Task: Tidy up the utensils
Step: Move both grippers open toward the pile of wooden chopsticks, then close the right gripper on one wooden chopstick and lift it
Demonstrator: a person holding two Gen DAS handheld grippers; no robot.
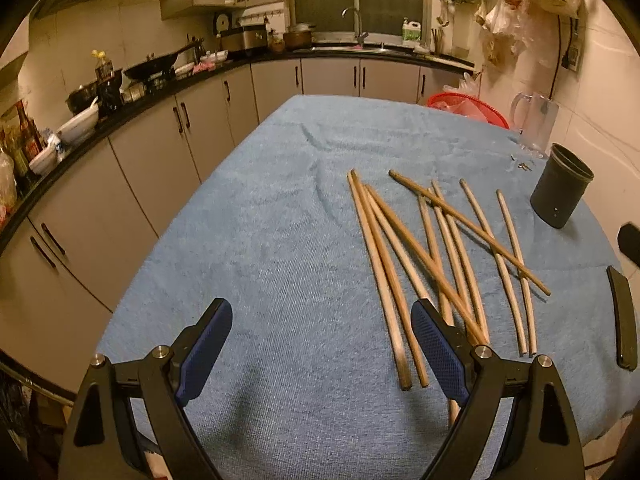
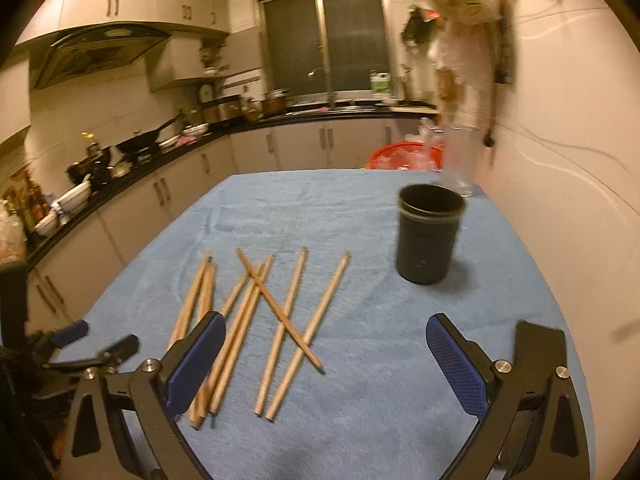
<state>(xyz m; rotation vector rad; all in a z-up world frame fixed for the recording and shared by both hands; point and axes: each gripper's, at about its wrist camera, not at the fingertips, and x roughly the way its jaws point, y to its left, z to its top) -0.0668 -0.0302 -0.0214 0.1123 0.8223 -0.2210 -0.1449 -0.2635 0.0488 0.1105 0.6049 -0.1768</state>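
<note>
Several wooden chopsticks (image 1: 436, 256) lie loose and crossed on the blue towel (image 1: 280, 240); they also show in the right wrist view (image 2: 280, 320). A black cylindrical holder (image 1: 560, 190) stands upright and empty at the right, also seen in the right wrist view (image 2: 430, 234). My left gripper (image 1: 322, 320) is open and empty, over the towel to the left of the chopsticks' near ends. My right gripper (image 2: 326, 334) is open and empty, above the near ends of the chopsticks, with the holder ahead to the right.
A clear glass mug (image 1: 534, 120) and a red basket (image 1: 468, 108) stand at the table's far right. The wall (image 2: 560, 160) runs close along the right side. A kitchen counter (image 1: 120, 108) with pots and bowls curves along the left and back.
</note>
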